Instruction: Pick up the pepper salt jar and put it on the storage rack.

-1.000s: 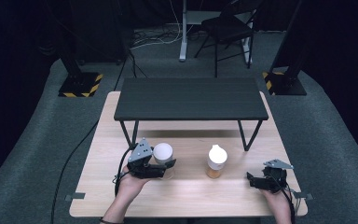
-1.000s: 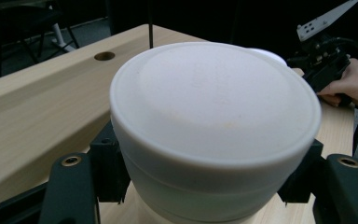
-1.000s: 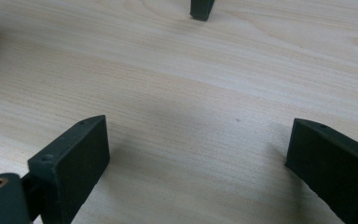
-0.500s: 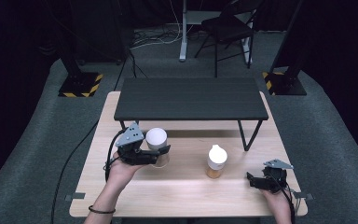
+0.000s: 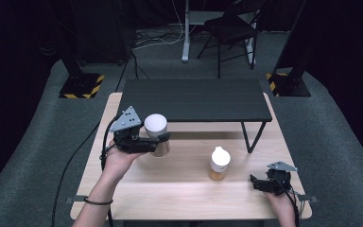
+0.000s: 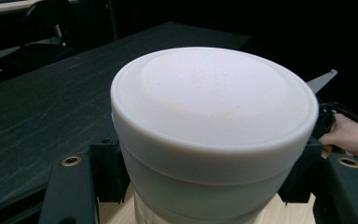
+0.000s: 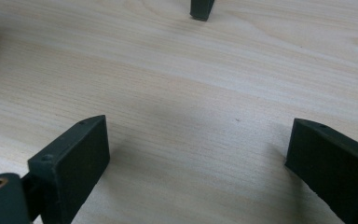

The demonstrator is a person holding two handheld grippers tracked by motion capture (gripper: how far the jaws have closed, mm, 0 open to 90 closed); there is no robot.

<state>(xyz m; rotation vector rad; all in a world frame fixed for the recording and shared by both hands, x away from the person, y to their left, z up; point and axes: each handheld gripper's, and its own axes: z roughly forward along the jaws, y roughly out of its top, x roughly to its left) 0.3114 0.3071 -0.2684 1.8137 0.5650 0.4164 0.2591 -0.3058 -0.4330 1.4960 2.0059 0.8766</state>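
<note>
Slippage is looking like the big worry here. The left gripper (image 5: 163, 138) is clamping a white-lidded jar (image 5: 156, 126) up around its cap, fingers (image 6: 105, 170) pressing in on both sides, and it's holding the thing at about 9 o'clock on the table (image 5: 170, 198), right by the front edge of the low black shelf (image 5: 194, 99). I honestly can't tell if the jar is standing on the wood or hanging a bit above it. If the lid isn't screwed down tight, my guess is the amber body could be dropping away from the cap. The smooth rounded plastic could also be sliding out between the fingers if the hand tilts.

Second risk: the shelf edge is sitting just past the jar at 12 o'clock, so any forward push is risking a knock against it.

The other bottle (image 5: 220, 163), white domed cap over amber contents, is standing free near 5 o'clock of the held jar, well apart from it. The right gripper (image 5: 260, 183) is resting low at roughly 4 o'clock on the table, fingers (image 7: 72, 163) spread wide with only bare wood between them, holding nothing.

Hard to make out: the left gripper view is getting mostly lid, so the jar's body and base are cut off. What's inside either container is anybody's guess. A dark foot of the shelf is poking in at the top of the right gripper view
</note>
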